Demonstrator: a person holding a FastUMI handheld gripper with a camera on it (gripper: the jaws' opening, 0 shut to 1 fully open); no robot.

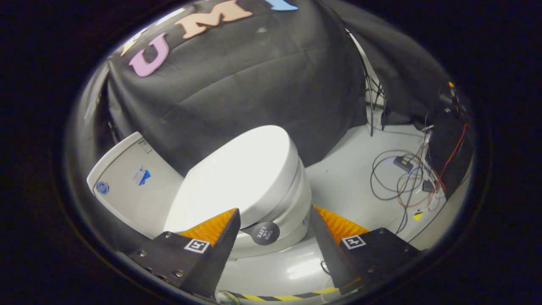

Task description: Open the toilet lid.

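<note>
The gripper [274, 214] is hovering with its jaws spread wide, gripping nothing. The closed lid [241, 178] is lying on the toilet [292, 207] just ahead, its knob [264, 233] sitting between the fingers.

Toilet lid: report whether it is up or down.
Down. The toilet lid lies flat over the bowl; the open gripper is just before it.

1 toilet [271, 199] with 1 closed lid [241, 173], 1 tank [131, 182], 1 round knob [265, 233].
</note>
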